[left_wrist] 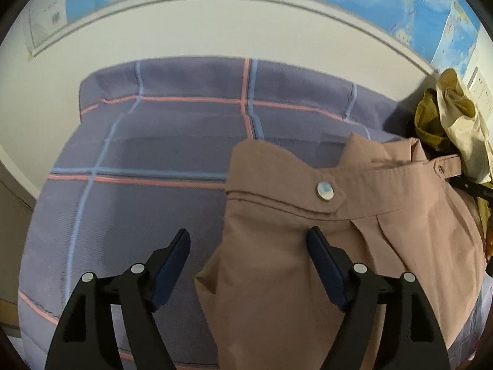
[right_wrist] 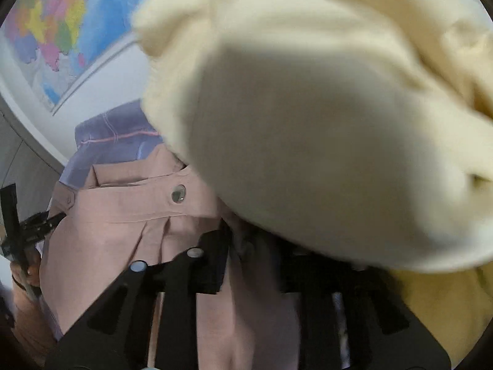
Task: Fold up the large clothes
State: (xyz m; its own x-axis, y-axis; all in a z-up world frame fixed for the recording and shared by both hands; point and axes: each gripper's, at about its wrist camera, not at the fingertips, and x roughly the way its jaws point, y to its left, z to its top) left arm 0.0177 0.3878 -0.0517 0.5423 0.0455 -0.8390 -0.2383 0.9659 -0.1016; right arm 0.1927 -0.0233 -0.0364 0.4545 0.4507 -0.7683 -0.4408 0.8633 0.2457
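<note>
A tan-pink pair of trousers (left_wrist: 292, 246) lies on the plaid-covered surface (left_wrist: 138, 154), waistband with a silver button (left_wrist: 325, 190) facing away. My left gripper (left_wrist: 248, 240) is open over the trousers' left edge, one finger over the plaid cover and one over the fabric. In the right wrist view the same trousers (right_wrist: 123, 222) fill the lower left. My right gripper (right_wrist: 255, 246) sits over the trousers' waist; its tips are partly hidden under a cream garment (right_wrist: 308, 123), and the jaws look spread with pink fabric between them.
A heap of cream and mustard clothes (left_wrist: 453, 117) sits at the right by the wall. World maps (left_wrist: 400, 6) hang on the white wall (left_wrist: 185, 30) behind. The left gripper's handle shows in the right wrist view (right_wrist: 21, 234).
</note>
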